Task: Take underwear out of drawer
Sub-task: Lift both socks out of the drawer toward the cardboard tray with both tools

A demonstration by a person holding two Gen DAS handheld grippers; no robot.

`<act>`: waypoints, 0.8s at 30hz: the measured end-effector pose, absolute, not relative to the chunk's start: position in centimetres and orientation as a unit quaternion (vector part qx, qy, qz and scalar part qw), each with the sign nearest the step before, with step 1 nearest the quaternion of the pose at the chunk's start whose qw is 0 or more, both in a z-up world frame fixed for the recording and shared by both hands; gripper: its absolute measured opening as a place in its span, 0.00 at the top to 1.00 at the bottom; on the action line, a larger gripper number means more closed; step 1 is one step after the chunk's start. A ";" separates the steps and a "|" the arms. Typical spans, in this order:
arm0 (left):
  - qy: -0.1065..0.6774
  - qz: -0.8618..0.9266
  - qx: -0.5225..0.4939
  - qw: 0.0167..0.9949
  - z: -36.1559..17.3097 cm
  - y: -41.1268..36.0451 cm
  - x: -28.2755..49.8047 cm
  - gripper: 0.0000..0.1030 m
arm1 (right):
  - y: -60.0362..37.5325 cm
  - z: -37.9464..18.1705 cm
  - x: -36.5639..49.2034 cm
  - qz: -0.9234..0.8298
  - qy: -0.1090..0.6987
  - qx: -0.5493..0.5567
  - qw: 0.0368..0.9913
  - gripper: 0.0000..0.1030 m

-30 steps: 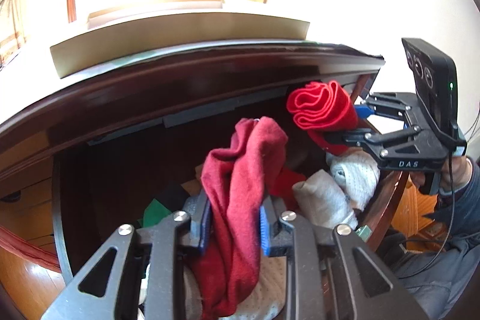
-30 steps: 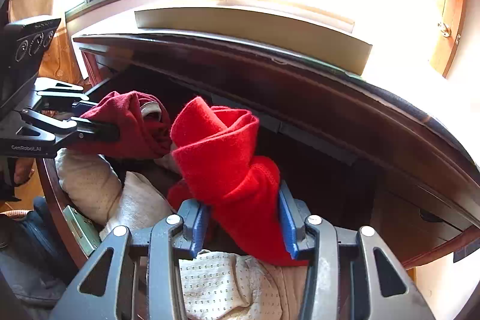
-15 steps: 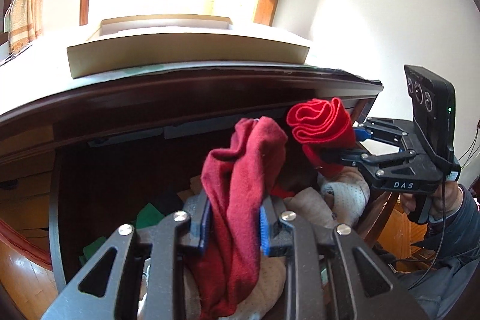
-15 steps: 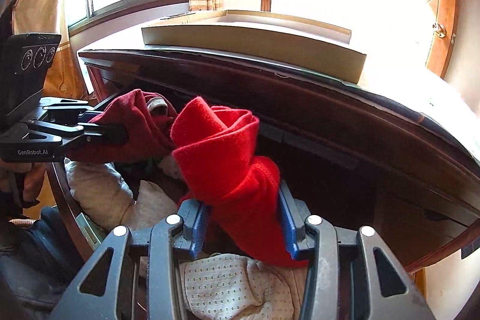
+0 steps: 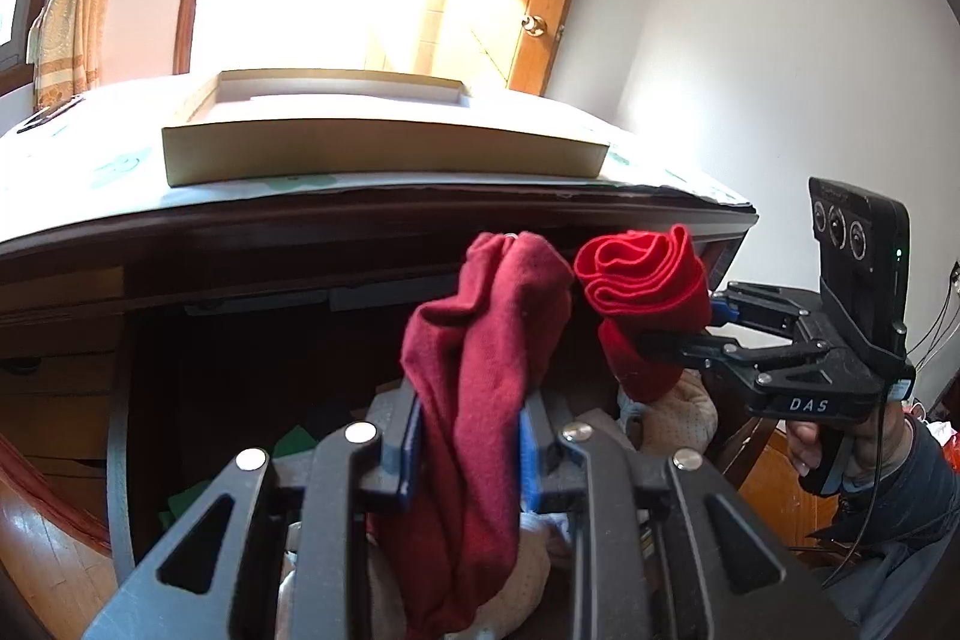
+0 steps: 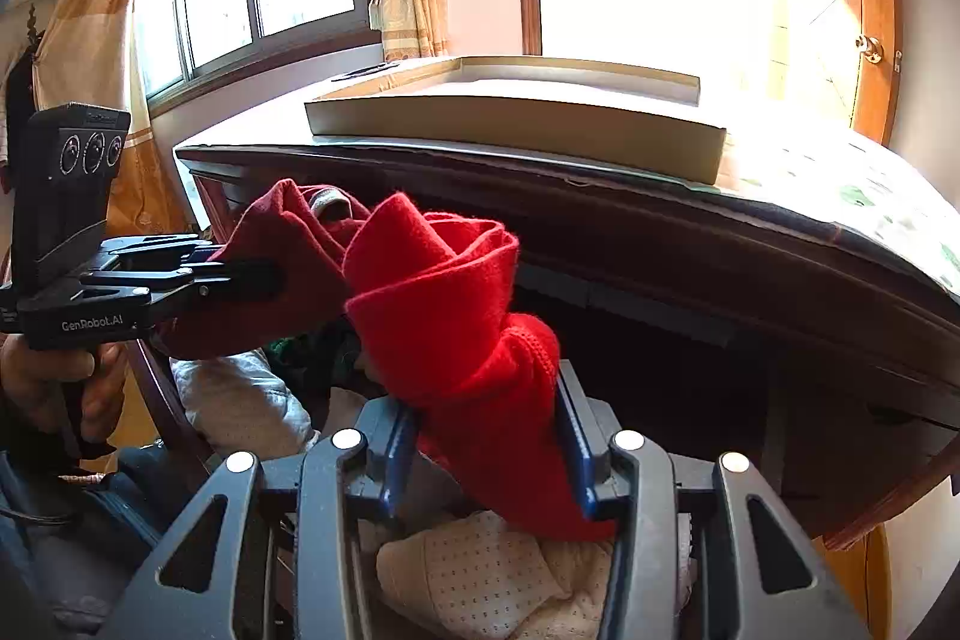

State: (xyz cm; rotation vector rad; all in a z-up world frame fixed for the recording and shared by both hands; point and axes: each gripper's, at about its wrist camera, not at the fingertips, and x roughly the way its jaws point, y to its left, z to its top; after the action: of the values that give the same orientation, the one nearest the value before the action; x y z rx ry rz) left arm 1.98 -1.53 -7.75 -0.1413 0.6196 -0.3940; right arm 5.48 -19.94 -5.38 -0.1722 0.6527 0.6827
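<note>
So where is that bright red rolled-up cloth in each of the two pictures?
Left wrist view: the bright red cloth sits right of centre, clamped by the right gripper entering from the right.
Right wrist view: it fills the centre, between that gripper's own blue pads.
Shared landmark: the flat beige box on the desktop.

A dark wooden desk [image 5: 372, 214] (its top under a pale printed cover [image 6: 840, 184]) carries a shallow beige tray [image 5: 384, 154] near its front edge, and its open drawer [image 5: 120, 460] below holds cream dotted garments [image 6: 480, 574].
</note>
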 end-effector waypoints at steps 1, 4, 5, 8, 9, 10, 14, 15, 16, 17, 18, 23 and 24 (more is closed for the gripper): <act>0.301 -0.193 -0.070 0.931 -7.7 -1.5 2.0 0.77 | -19.9 -5.3 5.4 0.330 0.313 -0.080 0.887 0.57; 0.294 -0.191 -0.072 0.934 -7.6 -1.6 1.9 0.77 | -19.8 -5.1 5.2 0.331 0.310 -0.071 0.889 0.57; 0.293 -0.191 -0.073 0.934 -7.6 -1.6 1.8 0.77 | -19.7 -5.0 5.2 0.331 0.309 -0.067 0.889 0.57; 0.285 -0.189 -0.076 0.937 -7.6 -1.8 1.6 0.77 | -19.9 -4.9 5.2 0.331 0.307 -0.057 0.890 0.57; 0.283 -0.190 -0.077 0.937 -7.6 -1.8 1.6 0.77 | -20.0 -4.9 5.2 0.332 0.307 -0.053 0.891 0.57; 0.281 -0.190 -0.077 0.937 -7.6 -1.8 1.5 0.77 | -20.0 -4.8 5.2 0.332 0.306 -0.049 0.891 0.57; 0.272 -0.190 -0.078 0.940 -7.5 -1.8 1.2 0.77 | -20.2 -4.6 5.3 0.335 0.303 -0.036 0.891 0.57; 0.269 -0.189 -0.079 0.941 -7.4 -1.8 1.1 0.77 | -20.2 -4.5 5.2 0.336 0.302 -0.035 0.892 0.57; 0.266 -0.190 -0.079 0.942 -7.3 -1.8 1.1 0.77 | -20.2 -4.5 5.2 0.336 0.301 -0.034 0.892 0.57; 0.264 -0.191 -0.080 0.942 -7.3 -1.8 1.0 0.77 | -20.2 -4.4 5.2 0.337 0.300 -0.033 0.892 0.57; 0.262 -0.190 -0.081 0.943 -7.2 -1.8 1.0 0.77 | -20.2 -4.3 5.1 0.338 0.299 -0.032 0.892 0.57; 0.245 -0.189 -0.088 0.947 -6.8 -1.7 0.6 0.77 | -20.3 -3.8 5.0 0.346 0.291 -0.016 0.892 0.57; 0.241 -0.189 -0.089 0.948 -6.7 -1.7 0.5 0.77 | -20.3 -3.6 5.0 0.347 0.289 -0.012 0.892 0.57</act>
State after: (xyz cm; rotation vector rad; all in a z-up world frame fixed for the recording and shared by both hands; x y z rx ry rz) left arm 0.49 -1.68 -6.70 -0.1816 0.4913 -0.3857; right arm 4.95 -20.34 -3.62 -0.0245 0.5999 0.7210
